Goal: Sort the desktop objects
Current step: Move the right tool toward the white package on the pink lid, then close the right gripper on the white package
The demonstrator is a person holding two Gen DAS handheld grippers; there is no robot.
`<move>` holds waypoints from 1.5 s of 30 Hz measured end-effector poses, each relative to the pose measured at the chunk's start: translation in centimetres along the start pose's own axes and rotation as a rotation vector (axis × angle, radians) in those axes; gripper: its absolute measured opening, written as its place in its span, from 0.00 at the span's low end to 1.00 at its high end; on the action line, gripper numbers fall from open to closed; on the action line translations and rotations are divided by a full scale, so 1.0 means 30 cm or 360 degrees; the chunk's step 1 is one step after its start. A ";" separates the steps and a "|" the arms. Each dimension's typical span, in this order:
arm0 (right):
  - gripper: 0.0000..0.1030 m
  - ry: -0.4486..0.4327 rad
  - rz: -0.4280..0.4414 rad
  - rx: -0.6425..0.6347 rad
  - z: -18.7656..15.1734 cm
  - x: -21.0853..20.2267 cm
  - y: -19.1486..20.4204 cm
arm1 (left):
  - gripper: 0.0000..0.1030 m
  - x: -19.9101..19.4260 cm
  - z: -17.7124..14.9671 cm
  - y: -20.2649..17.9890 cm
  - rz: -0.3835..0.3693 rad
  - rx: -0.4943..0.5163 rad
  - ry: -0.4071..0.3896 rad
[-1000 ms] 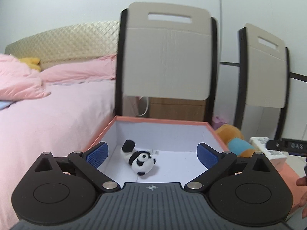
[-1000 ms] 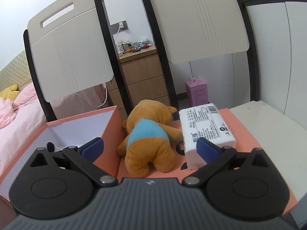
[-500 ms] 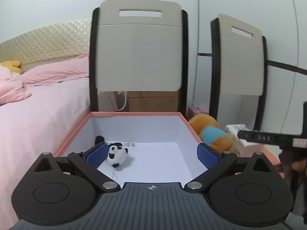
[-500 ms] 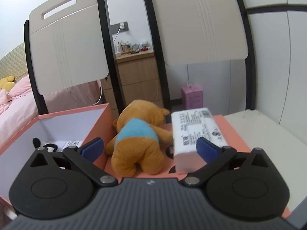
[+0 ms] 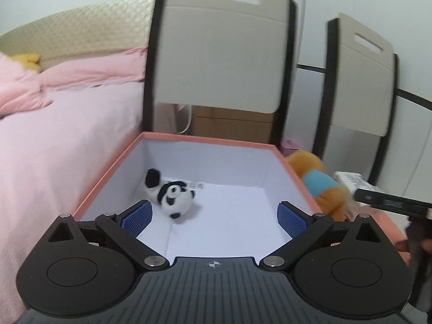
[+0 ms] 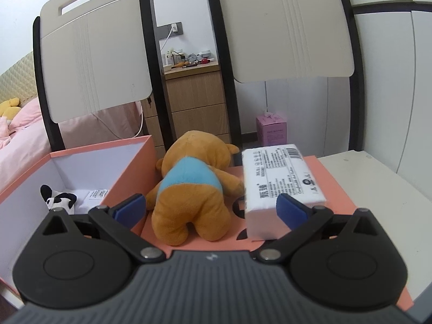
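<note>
Both grippers gape, released — left gripper [image 5: 214, 213] over the box [image 5: 208, 141]; bear [image 6: 193, 186] at 12 o'clock of right gripper [image 6: 210, 206], tissue pack [image 6: 280, 178] at 1.

Home bedroom: pink bed [image 5: 67, 124], wood nightstand [image 6: 194, 102].

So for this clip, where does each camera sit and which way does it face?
Left wrist: on the left gripper, over the box and panda toy; jaws open, the other gripper and a fingertip at the right edge.
Right wrist: on the right gripper, facing the bear and tissue pack; jaws open.
Shared: box, panda, bear, tissue pack, both chair backs.
</note>
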State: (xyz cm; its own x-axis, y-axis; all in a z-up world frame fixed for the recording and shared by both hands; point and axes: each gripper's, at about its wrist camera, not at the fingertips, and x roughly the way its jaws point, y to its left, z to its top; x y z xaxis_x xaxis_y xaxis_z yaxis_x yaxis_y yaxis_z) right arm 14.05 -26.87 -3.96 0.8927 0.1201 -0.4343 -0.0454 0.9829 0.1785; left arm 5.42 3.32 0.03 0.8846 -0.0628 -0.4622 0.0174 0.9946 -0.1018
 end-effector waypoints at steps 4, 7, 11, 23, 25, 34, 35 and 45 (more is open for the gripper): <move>1.00 0.0014 0.0011 0.0005 0.003 -0.019 -0.017 | 0.97 0.004 -0.001 0.003 0.0018 -0.0031 -0.0002; 1.00 0.0024 0.0035 0.0019 0.004 -0.032 -0.030 | 0.97 0.004 -0.002 -0.005 0.0027 -0.0023 -0.0004; 1.00 0.0014 0.0063 0.0035 0.006 -0.054 -0.048 | 0.97 0.008 -0.005 -0.020 0.0038 -0.0001 -0.0004; 1.00 -0.0030 -0.0019 0.0074 0.108 -0.002 -0.174 | 0.97 -0.001 -0.007 -0.024 0.0044 -0.0003 -0.0031; 1.00 0.0040 -0.0060 0.0113 0.143 0.067 -0.210 | 0.97 -0.001 -0.005 -0.020 0.0045 -0.0014 -0.0036; 1.00 0.0425 -0.0151 0.0188 0.156 0.389 -0.262 | 0.97 0.007 -0.013 -0.030 0.0052 0.0017 -0.0036; 1.00 0.0444 -0.0156 0.0150 0.153 0.400 -0.252 | 0.97 0.008 -0.014 -0.032 0.0051 0.0023 -0.0035; 0.84 0.0443 -0.0260 0.0041 0.116 0.420 -0.245 | 0.97 0.011 -0.017 -0.030 0.0043 0.0028 -0.0038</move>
State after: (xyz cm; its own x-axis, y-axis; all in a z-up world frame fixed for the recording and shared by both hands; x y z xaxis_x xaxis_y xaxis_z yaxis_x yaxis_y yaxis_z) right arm 27.19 -33.07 -7.66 0.7301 -0.0019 -0.6833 0.1029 0.9889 0.1072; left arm 5.45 2.36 -0.48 0.8956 -0.0343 -0.4435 0.0015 0.9973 -0.0741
